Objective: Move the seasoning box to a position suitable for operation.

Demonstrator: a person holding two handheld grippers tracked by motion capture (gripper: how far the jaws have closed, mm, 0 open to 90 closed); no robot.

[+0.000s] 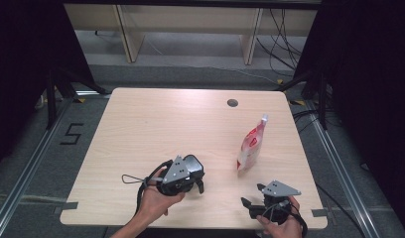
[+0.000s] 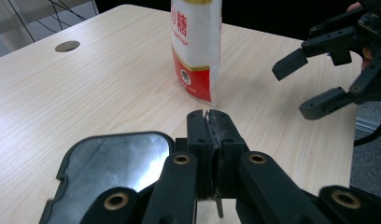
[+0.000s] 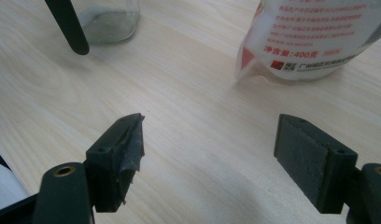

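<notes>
A white and red stand-up pouch (image 1: 251, 146) with a spout stands on the right half of the wooden table (image 1: 161, 119). It rises just beyond my left gripper (image 2: 211, 117), whose pads are pressed together with nothing visible between them. The left hand holds that gripper (image 1: 199, 181) above the table's front middle, pointing toward the pouch (image 2: 196, 46). My right gripper (image 3: 212, 140) stands open over bare wood at the front right (image 1: 251, 196), with the pouch (image 3: 314, 37) ahead to its right. It also appears open in the left gripper view (image 2: 300, 86).
A clear glass jar (image 3: 107, 18) stands on the table at the upper left of the right gripper view, and a black bar (image 3: 67, 25) comes down in front of it. A round cable hole (image 1: 233, 103) sits near the far edge. Table legs and cables lie beyond.
</notes>
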